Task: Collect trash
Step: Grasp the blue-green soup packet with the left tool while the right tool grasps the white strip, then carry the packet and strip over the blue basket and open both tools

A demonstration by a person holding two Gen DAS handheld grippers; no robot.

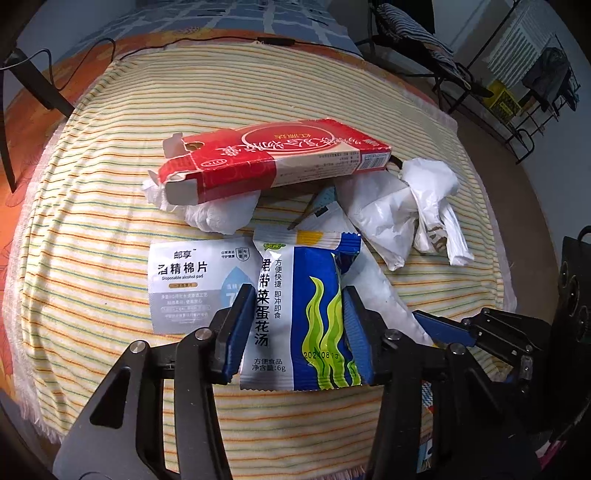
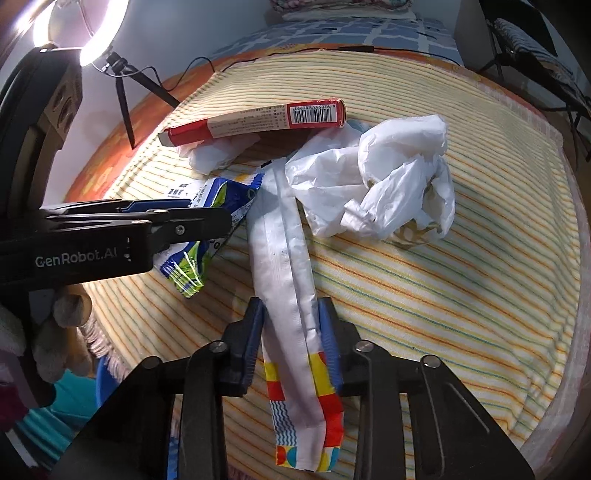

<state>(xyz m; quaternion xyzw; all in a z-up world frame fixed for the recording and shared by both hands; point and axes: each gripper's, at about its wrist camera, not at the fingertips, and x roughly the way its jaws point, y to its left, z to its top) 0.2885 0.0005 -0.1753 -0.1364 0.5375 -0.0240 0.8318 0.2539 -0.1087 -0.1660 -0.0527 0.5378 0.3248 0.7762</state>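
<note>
My left gripper (image 1: 297, 302) is shut on a blue and white soup packet (image 1: 299, 314); the same packet shows in the right wrist view (image 2: 192, 254), held by the left gripper (image 2: 221, 221). My right gripper (image 2: 291, 314) is shut on a long white wrapper (image 2: 284, 258) with a coloured end; the right gripper appears at the right of the left wrist view (image 1: 428, 321). On the striped cloth (image 1: 92, 206) lie a red box (image 1: 273, 162), a white alcohol pad packet (image 1: 192, 284), crumpled tissue (image 1: 218, 214) and a crumpled white plastic bag (image 2: 388, 173).
A ring light on a small tripod (image 2: 88, 33) stands at the back left of the table. A black cable (image 1: 184, 42) runs along the far edge. A chair (image 1: 417, 33) and a wire rack (image 1: 535, 96) stand to the right.
</note>
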